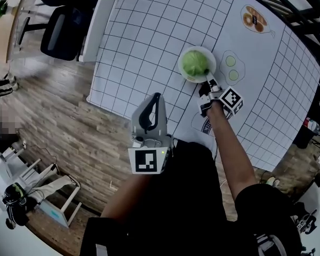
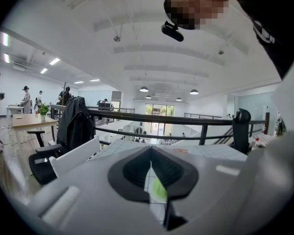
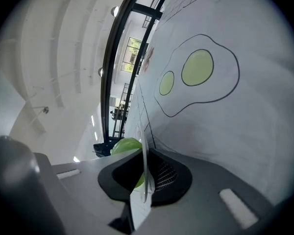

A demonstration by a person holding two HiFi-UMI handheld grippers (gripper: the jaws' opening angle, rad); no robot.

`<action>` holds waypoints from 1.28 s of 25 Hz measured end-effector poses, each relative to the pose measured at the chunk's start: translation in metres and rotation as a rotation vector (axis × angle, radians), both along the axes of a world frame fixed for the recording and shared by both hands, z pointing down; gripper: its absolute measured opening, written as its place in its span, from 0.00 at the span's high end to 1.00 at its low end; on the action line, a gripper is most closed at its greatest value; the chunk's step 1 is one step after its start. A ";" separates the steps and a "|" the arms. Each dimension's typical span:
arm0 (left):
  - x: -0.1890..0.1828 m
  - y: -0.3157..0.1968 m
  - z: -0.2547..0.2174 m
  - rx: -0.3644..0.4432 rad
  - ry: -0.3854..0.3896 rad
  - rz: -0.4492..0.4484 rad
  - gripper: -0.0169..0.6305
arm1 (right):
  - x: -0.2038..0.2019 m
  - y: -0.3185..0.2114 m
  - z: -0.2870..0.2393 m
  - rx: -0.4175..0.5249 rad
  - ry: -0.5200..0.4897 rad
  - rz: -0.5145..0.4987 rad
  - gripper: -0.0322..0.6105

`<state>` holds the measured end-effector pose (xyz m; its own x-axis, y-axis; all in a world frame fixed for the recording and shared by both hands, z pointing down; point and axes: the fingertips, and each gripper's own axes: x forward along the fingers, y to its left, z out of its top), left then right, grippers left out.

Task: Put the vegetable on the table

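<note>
In the right gripper view, the vegetable (image 3: 122,145) is largely hidden behind the plate (image 3: 144,180), which is clamped edge-on between the jaws. In the left gripper view, the slit between the jaws shows only a green sliver (image 2: 158,190), too slight to identify. The desk (image 1: 149,36) runs off the top of the head view.

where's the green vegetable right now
In the head view the green vegetable sits in the white plate on the gridded mat, right of centre, just left of the egg drawing. The right gripper grips the plate's near rim.
</note>
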<state>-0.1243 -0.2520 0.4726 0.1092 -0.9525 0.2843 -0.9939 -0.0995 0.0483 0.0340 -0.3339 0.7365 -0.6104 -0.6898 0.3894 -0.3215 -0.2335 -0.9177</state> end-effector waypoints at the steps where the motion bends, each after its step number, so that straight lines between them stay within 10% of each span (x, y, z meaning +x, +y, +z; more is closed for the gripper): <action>1: -0.002 0.000 -0.003 0.010 -0.006 -0.003 0.96 | -0.001 0.000 0.001 -0.006 0.008 -0.005 0.91; 32: -0.021 0.064 -0.035 0.071 -0.001 0.036 0.96 | 0.033 0.059 -0.015 0.017 0.261 -0.057 0.81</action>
<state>-0.1451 -0.1882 0.4374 0.1434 -0.9657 0.2165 -0.9896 -0.1382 0.0390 0.0667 -0.2747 0.7215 -0.5290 -0.6651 0.5270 -0.5596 -0.1935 -0.8058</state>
